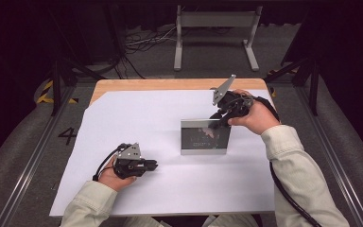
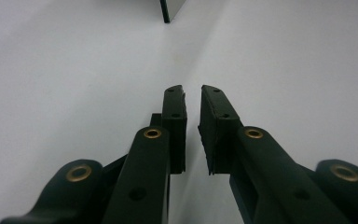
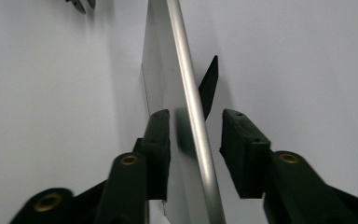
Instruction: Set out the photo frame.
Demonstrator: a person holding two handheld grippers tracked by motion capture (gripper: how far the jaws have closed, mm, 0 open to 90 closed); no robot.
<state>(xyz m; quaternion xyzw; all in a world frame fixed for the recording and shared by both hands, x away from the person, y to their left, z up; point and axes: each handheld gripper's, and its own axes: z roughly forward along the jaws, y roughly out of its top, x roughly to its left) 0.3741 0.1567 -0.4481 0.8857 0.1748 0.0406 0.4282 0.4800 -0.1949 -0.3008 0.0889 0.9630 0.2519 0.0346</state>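
Your left tool (image 1: pixel 152 164) lay on the white sheet (image 1: pixel 123 123) over the tabletop, its jaws nearly together on nothing, well apart from the frame. The silver picture frame (image 1: pixel 205 137) stood upright right of centre. Your right tool (image 3: pixel 195 135) straddled its top edge, jaws apart, pads not pressing.

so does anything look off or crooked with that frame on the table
Nothing stands out. The silver picture frame stands upright on the white sheet, propped by its black back stand. The right gripper has its jaws open astride the top edge.
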